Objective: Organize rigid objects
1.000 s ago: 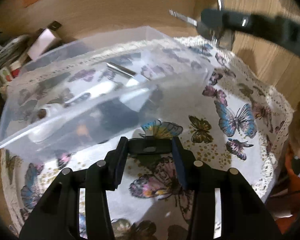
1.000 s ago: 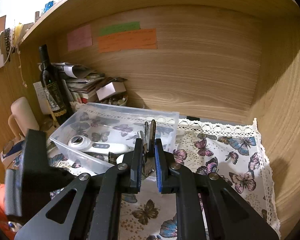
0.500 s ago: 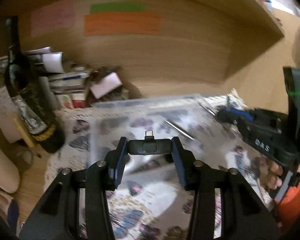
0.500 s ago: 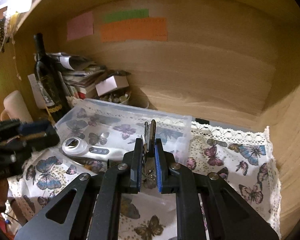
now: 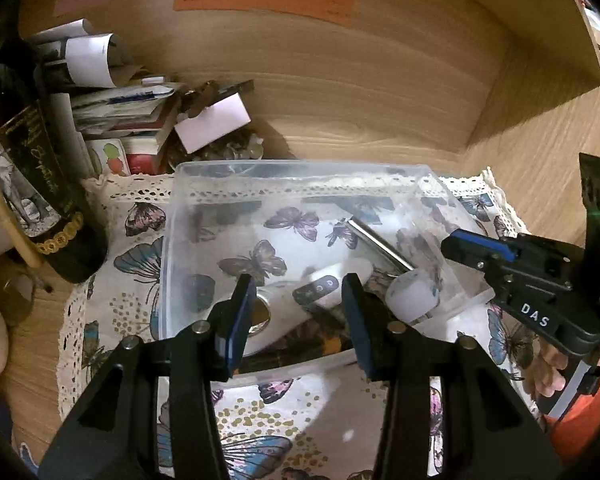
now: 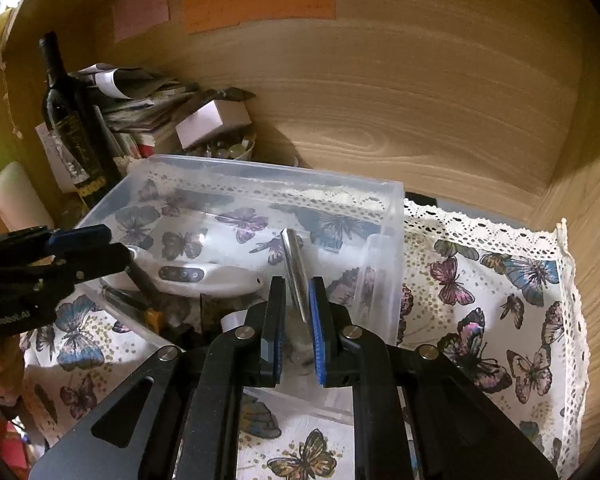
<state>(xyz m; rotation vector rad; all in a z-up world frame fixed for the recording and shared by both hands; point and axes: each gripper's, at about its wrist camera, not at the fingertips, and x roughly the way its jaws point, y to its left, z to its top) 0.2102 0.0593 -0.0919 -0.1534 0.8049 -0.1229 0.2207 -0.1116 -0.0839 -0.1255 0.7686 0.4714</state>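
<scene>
Left gripper (image 5: 296,316) gaped empty over clear bin (image 5: 172,240). Right gripper (image 6: 296,312), at 3 o'clock, slightly parted, likely releasing; metal piece (image 6: 294,268) seemingly inside bin.

A wooden shelf (image 6: 440,128) carries a butterfly-print cloth (image 6: 500,280) with lace edging. On the cloth sits a clear plastic bin (image 6: 384,216). At the shelf's left rear corner stand a dark wine bottle (image 6: 66,120) and stacked papers (image 6: 140,104) (loosely piled).
</scene>
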